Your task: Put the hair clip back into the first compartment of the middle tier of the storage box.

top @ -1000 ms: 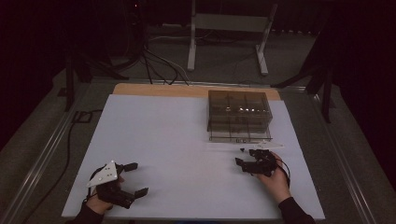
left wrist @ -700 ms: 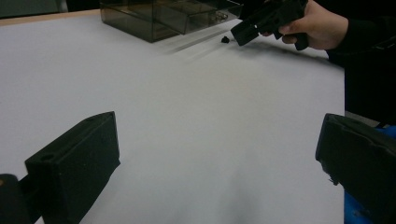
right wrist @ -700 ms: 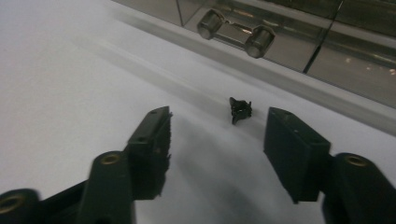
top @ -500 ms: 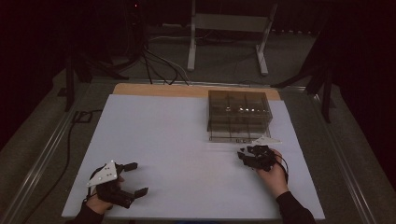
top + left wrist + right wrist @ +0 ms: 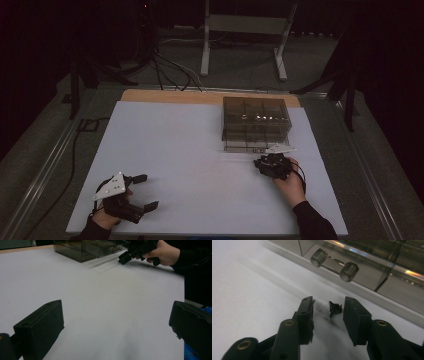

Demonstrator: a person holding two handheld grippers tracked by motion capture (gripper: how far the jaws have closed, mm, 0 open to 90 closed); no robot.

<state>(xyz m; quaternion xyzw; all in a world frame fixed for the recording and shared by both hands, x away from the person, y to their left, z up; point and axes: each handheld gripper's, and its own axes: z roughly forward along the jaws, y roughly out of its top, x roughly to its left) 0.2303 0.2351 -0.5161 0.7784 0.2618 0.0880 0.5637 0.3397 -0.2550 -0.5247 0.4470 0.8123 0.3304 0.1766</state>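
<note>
A small black plastic clip lies on the white table just in front of a smoky clear drawer box. My right gripper is open, one jaw on each side of the clip, neither touching it. A drawer handle with two round knobs sits just beyond it. In the high view the right gripper is low at the box's front right corner. My left gripper rests near the front left of the table, its jaws wide open with bare table between them.
The white table board spreads wide between the two hands. A wooden strip edges its far side. Beyond it stand a metal frame and cables on the floor. The box and the right hand appear far off in the left gripper view.
The right hand has moved forward toward the box front and turned, bringing its jaws around the small clip. The left gripper has stayed put.
</note>
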